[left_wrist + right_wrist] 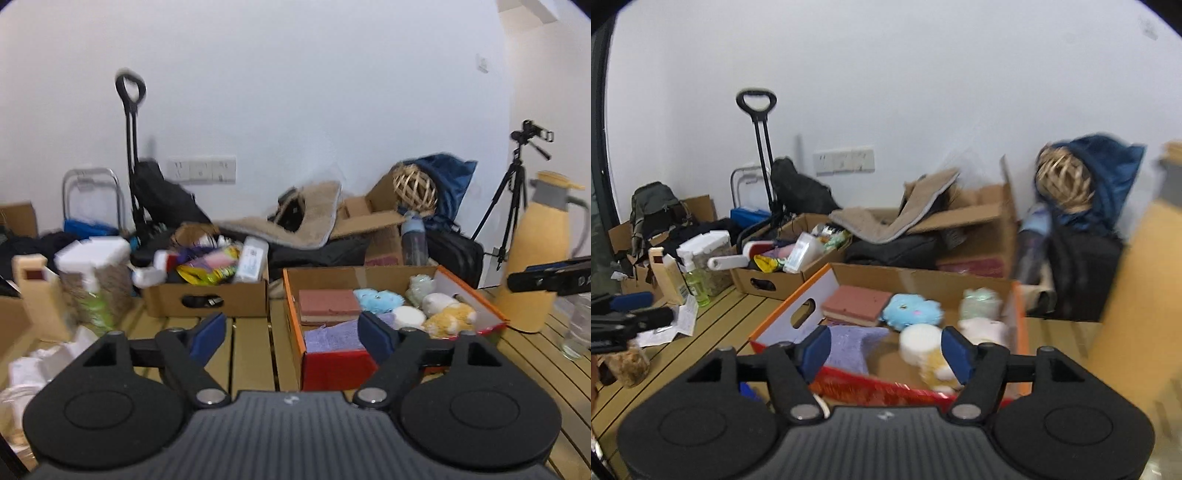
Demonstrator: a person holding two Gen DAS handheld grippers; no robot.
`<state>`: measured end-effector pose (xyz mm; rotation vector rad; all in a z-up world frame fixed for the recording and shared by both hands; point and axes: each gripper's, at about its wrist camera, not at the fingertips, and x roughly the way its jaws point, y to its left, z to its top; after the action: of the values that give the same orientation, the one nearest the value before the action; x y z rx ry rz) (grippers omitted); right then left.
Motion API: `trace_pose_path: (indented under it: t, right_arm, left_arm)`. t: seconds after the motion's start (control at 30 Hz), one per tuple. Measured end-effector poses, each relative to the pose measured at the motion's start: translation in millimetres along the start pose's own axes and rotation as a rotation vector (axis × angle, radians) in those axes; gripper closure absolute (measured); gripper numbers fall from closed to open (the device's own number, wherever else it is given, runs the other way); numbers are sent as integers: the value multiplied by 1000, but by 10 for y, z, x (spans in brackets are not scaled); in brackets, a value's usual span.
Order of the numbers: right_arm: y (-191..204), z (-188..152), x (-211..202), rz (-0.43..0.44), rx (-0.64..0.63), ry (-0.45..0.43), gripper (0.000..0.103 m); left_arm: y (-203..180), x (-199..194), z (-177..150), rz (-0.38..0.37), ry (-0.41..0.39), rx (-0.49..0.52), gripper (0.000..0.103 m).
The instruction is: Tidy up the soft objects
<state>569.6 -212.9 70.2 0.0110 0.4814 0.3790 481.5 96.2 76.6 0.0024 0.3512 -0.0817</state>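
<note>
An orange-and-red shoebox (292, 314) (798, 299) stands on the slatted wooden table. It holds a pink sponge block (328, 304) (858, 302), a blue plush (378, 299) (910, 310), a purple cloth (332, 336) (853, 345), a white round plush (408, 317) (921, 339), a yellow plush (448, 319) and a pale green plush (421, 286) (980, 301). My left gripper (293, 332) is open in front of the box's near left corner, with nothing between its blue pads. Over the box's near edge my right gripper (886, 347) is open and holds nothing.
A cardboard box (207, 295) of mixed items sits left of the shoebox. A yellow jug (539, 258) and a glass (576, 328) stand at the right. Bottles and papers (679, 321) lie at the left. Bags, boxes, a trolley and a tripod (513, 199) line the wall.
</note>
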Motion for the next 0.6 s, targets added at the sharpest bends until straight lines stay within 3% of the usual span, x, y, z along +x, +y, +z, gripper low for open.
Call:
trace_pose_path:
  t: [0.07,0.37,0.6]
  right_arm:
    - [15,-76,-353,-2,-9,-32,27]
    - [300,-748,-1664,-9,-38,-112,19]
    - [627,-1558,-2369,11,9,-116,15]
  left_arm:
    - [-67,-362,-28,0,-39,31,16]
    - [-422,-1657,-444,24,-146,81,9]
    - [-593,-2408,-1068,24,-131,3,4]
